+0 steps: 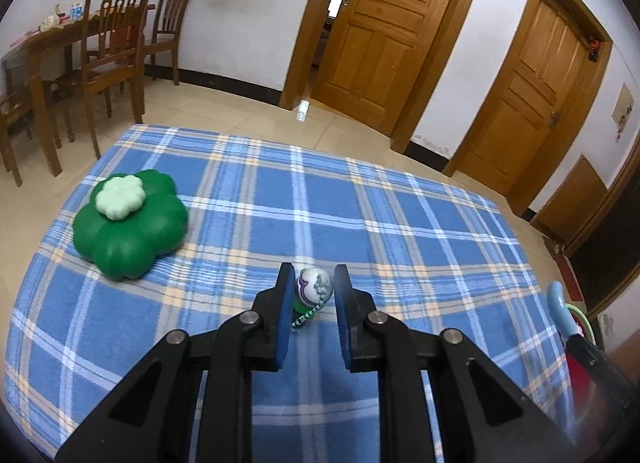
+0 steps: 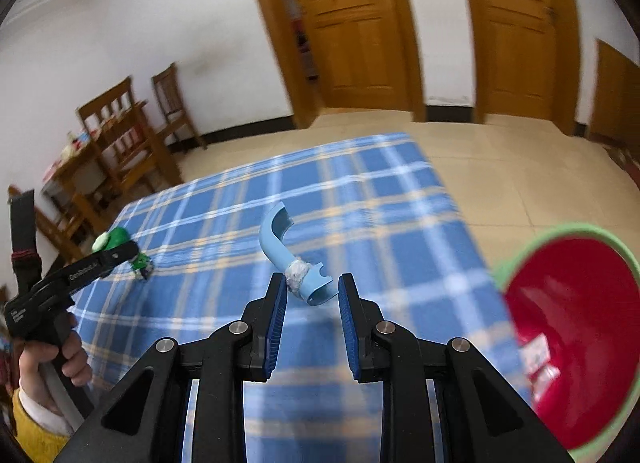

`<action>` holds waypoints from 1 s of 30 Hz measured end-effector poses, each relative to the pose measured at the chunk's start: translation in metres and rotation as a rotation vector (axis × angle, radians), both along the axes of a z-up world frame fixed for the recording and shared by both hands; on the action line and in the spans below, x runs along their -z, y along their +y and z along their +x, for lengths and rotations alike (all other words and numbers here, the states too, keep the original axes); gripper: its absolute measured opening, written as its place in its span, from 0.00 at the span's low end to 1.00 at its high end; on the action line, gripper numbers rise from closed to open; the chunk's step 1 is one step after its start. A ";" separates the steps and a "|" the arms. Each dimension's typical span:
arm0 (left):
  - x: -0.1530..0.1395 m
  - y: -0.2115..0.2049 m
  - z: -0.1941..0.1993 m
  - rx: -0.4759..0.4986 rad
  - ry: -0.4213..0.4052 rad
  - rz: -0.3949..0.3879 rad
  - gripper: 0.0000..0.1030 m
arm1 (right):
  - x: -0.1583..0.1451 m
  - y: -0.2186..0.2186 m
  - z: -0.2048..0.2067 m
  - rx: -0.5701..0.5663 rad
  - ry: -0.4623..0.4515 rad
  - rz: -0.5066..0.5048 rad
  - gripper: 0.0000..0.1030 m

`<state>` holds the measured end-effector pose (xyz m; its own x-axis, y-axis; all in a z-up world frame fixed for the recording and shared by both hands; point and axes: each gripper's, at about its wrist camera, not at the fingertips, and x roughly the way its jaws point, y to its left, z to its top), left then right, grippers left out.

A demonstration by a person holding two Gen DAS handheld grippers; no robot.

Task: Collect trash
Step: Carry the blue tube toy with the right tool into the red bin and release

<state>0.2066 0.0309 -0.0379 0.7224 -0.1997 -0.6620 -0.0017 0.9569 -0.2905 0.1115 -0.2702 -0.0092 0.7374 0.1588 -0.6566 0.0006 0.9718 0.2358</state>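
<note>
In the left wrist view my left gripper [image 1: 313, 277] is open, its jaws on either side of a small egg-shaped toy [image 1: 313, 287] with a green base and bead chain, lying on the blue plaid cloth [image 1: 400, 223]. In the right wrist view my right gripper [image 2: 313, 287] is open, with the end of a curved light-blue plastic piece [image 2: 280, 247] between its fingertips; whether they touch it I cannot tell. A red bowl with a green rim [image 2: 576, 327] stands at the right. The left gripper [image 2: 120, 253] also shows at the far left over the toy.
A green clover-shaped box [image 1: 130, 223] with a pale lid sits at the cloth's left. Wooden chairs and a table [image 1: 100, 55] stand beyond on the left. Two wooden doors [image 1: 384, 23] are in the back wall. Tiled floor surrounds the cloth.
</note>
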 end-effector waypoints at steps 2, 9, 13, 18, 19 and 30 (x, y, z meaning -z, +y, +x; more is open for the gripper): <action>-0.002 -0.004 -0.001 0.026 0.003 -0.017 0.18 | -0.001 -0.013 -0.011 0.039 -0.002 0.011 0.26; -0.017 -0.028 -0.011 0.078 -0.024 -0.016 0.18 | -0.006 -0.067 -0.051 0.185 -0.026 0.066 0.26; -0.028 -0.046 -0.021 0.123 -0.036 -0.007 0.16 | -0.008 -0.090 -0.068 0.241 -0.044 0.084 0.26; -0.043 -0.067 -0.032 0.173 -0.055 0.006 0.16 | -0.007 -0.113 -0.084 0.318 -0.051 0.094 0.26; -0.046 -0.071 -0.034 0.185 -0.061 0.010 0.16 | -0.005 -0.116 -0.087 0.334 -0.049 0.095 0.26; -0.051 -0.093 -0.040 0.204 -0.015 0.091 0.29 | 0.015 -0.150 -0.112 0.422 -0.025 0.135 0.26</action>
<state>0.1671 -0.0625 0.0126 0.6833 -0.2821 -0.6734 0.1980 0.9594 -0.2010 -0.0003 -0.4199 -0.0238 0.7716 -0.0765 -0.6314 0.3831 0.8484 0.3653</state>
